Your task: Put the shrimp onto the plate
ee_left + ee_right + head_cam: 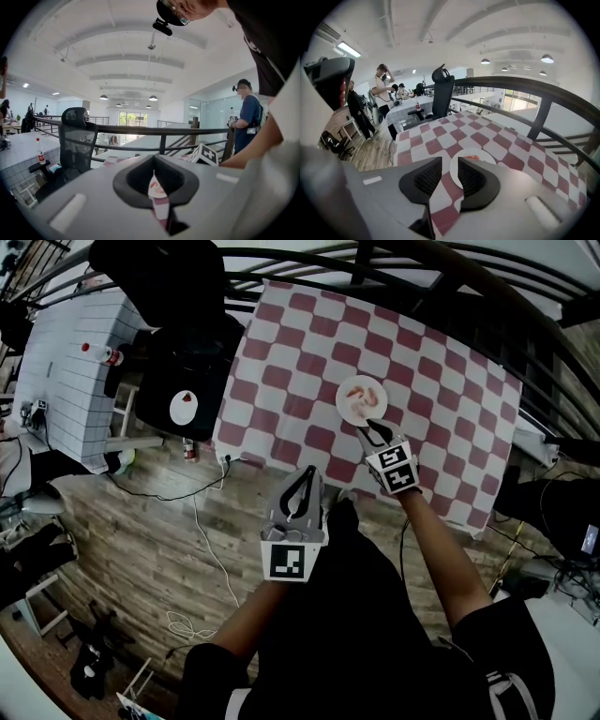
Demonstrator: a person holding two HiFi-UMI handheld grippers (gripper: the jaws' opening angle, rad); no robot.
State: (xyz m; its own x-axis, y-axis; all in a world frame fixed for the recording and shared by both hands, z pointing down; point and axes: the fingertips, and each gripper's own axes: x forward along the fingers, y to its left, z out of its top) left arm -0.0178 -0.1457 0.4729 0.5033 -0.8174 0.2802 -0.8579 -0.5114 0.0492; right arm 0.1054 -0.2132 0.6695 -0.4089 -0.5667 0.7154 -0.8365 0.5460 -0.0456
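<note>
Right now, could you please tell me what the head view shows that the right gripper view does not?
Only the head view: the person's forearms and a white cable on the floor. Only the right gripper view: standing people, ceiling lamps, and the empty gap between the right hand-held gripper's open jaws. Both: the checkered table, the plate and the shrimp.

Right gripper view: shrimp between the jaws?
No, the right gripper stands open and empty; the shrimp lies on the plate beyond.
</note>
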